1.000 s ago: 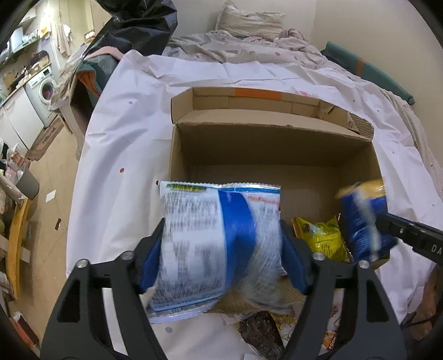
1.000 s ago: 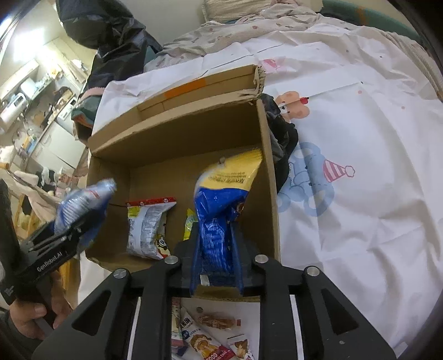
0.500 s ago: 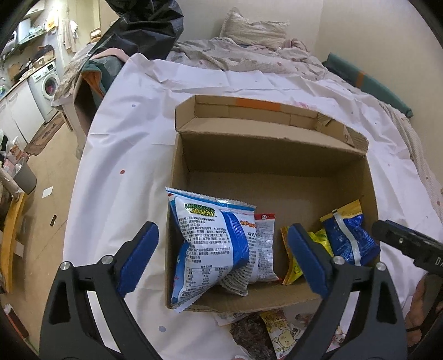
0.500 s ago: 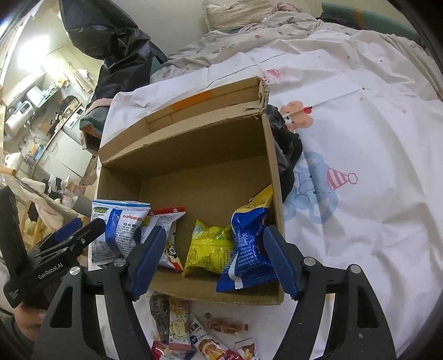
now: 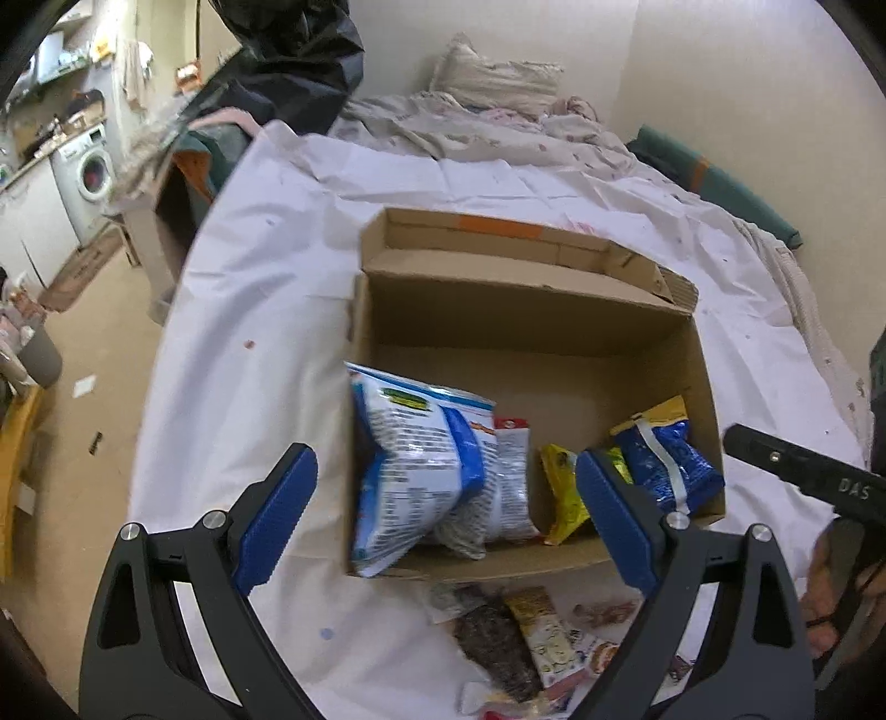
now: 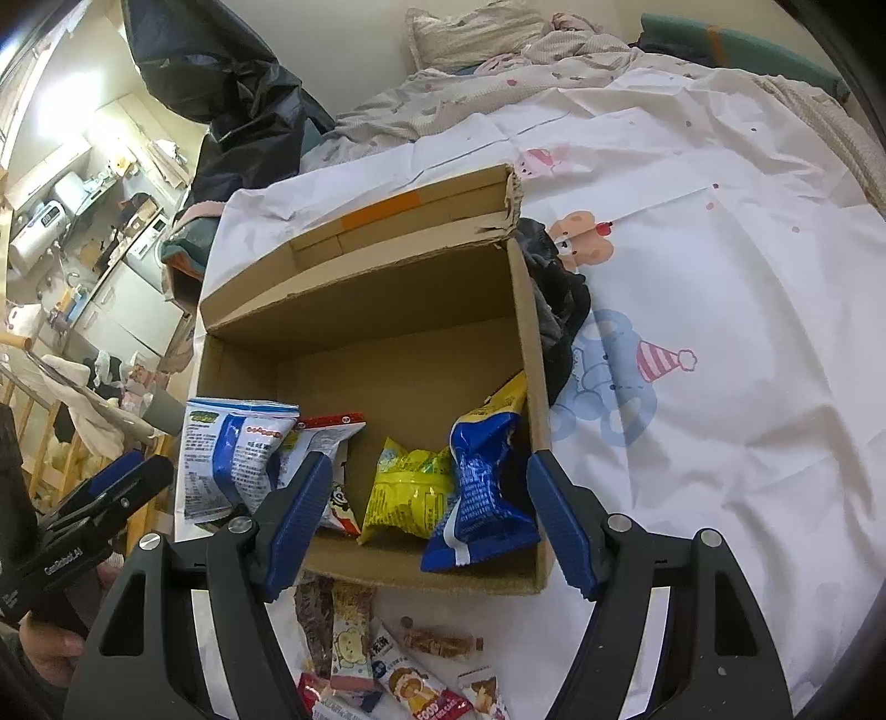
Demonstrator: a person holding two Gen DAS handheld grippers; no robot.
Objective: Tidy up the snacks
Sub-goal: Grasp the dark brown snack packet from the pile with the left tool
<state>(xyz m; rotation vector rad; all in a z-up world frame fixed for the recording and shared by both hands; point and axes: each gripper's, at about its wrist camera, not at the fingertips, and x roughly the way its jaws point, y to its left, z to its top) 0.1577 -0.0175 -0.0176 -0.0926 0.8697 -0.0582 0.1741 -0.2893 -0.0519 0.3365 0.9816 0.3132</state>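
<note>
An open cardboard box [image 5: 531, 310] [image 6: 365, 299] stands on a white sheet. Along its near wall lean a white-and-blue snack bag [image 5: 410, 471] [image 6: 232, 454], a red-topped white bag [image 5: 512, 482] [image 6: 326, 443], a yellow bag [image 5: 562, 498] [image 6: 410, 487] and a blue-and-yellow bag [image 5: 664, 459] [image 6: 482, 476]. My left gripper [image 5: 446, 515] is open and empty, just short of the box's near left part. My right gripper [image 6: 429, 515] is open and empty at the box's near right part. Several small snack packets [image 5: 526, 642] [image 6: 387, 653] lie on the sheet in front of the box.
The box stands on a bed with a printed white sheet [image 6: 692, 332]. Dark clothing [image 6: 554, 293] lies against the box's right side. A black bag [image 5: 299, 50] and a pillow [image 5: 493, 77] are at the back. Floor and a washing machine [image 5: 88, 171] are at left.
Both grippers opened and let go of their bags, which now stand in the box. Both grippers have drawn back toward the near side of the box.
</note>
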